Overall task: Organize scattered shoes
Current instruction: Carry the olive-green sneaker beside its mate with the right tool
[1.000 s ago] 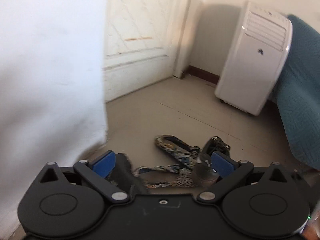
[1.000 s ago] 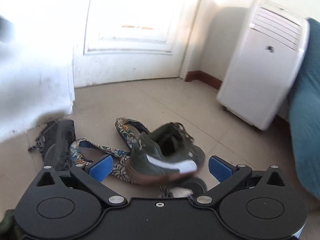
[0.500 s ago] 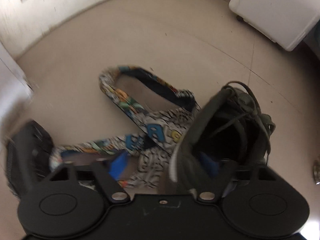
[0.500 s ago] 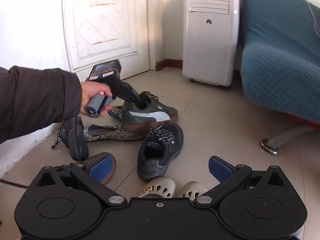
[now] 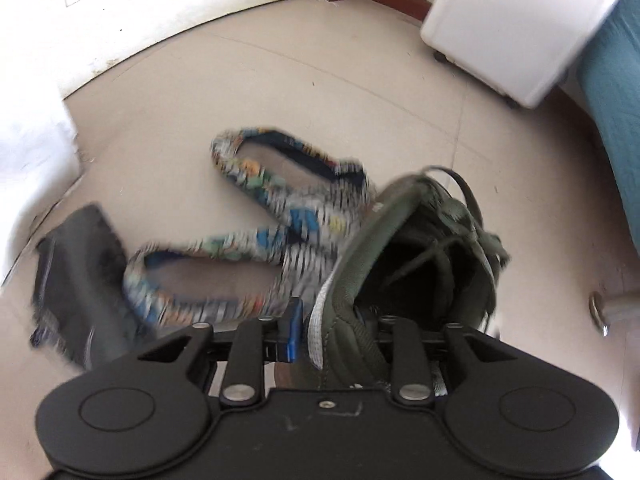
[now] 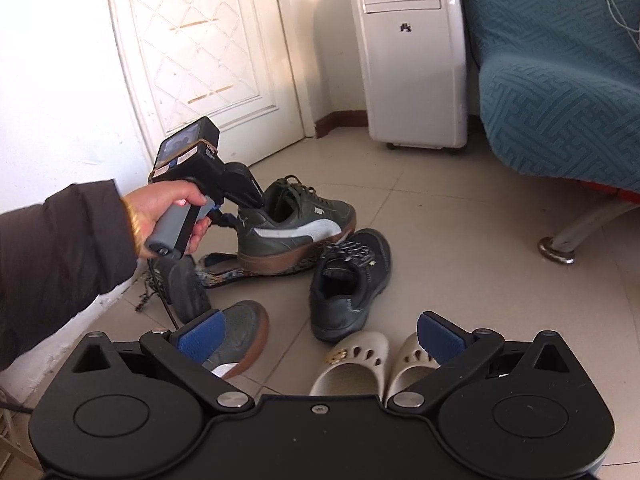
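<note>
Left gripper (image 5: pixel 332 332) is clamped narrow on the heel collar of the green sneaker (image 6: pixel 294 226), mid-frame on the floor over the patterned flats (image 5: pixel 256 208). Its jaws just eased slightly. Right gripper (image 6: pixel 320 334) hangs wide, empty, above the beige clogs (image 6: pixel 352 364).

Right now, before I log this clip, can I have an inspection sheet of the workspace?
Surface: tiled floor.
Job's things: green sneaker lying on patterned flats; second sneaker, black shoe, tipped black shoe and cream clogs scattered.
Clutter: nothing seen.
Grippers: left gripper shut on the green sneaker's heel, its jaws have just been closing; right gripper open, empty.
Cables: white cord on sofa.
Surroundings: door, air cooler.
</note>
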Available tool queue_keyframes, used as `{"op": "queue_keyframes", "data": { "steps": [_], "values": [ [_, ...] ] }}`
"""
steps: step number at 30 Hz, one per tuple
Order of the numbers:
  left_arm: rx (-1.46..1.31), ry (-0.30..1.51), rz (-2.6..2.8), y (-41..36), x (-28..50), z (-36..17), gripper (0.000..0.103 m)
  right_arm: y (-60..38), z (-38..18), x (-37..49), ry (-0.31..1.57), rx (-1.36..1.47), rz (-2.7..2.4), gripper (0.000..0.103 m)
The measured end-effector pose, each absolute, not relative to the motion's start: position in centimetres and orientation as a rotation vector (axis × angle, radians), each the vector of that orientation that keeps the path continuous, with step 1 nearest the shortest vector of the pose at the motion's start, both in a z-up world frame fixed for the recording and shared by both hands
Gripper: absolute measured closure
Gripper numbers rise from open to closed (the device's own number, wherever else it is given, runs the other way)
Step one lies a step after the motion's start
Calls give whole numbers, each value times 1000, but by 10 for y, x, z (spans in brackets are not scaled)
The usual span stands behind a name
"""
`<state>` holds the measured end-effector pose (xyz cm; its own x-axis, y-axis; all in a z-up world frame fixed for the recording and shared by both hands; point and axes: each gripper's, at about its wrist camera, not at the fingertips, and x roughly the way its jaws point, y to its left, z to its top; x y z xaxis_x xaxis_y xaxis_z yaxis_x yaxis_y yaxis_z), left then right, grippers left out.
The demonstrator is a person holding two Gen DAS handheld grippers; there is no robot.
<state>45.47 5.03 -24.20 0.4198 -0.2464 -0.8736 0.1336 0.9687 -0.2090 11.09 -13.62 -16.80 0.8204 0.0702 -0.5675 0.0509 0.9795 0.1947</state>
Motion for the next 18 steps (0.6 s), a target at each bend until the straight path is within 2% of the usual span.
{"op": "queue_keyframes", "data": {
  "steps": [5,7,10,13,15,16,18],
  "values": [
    [-103,1230,-290,45,393,-260,72,-129,-178,124,623,215,10,0],
    [-109,1252,-292,49,375,-268,74,-128,-181,138,628,220,-4,0],
    [-58,1107,-292,64,354,-236,74,-127,-186,168,638,210,-14,0],
    [-83,1015,-278,93,338,-194,65,-125,-202,218,686,197,-8,2],
    [-138,975,-274,117,321,-162,59,-123,-220,245,753,196,0,23],
    [-153,955,-273,127,308,-144,56,-123,-229,256,786,200,0,27],
    [-185,921,-270,145,284,-110,42,-121,-244,270,822,222,25,39]
  ]
}}
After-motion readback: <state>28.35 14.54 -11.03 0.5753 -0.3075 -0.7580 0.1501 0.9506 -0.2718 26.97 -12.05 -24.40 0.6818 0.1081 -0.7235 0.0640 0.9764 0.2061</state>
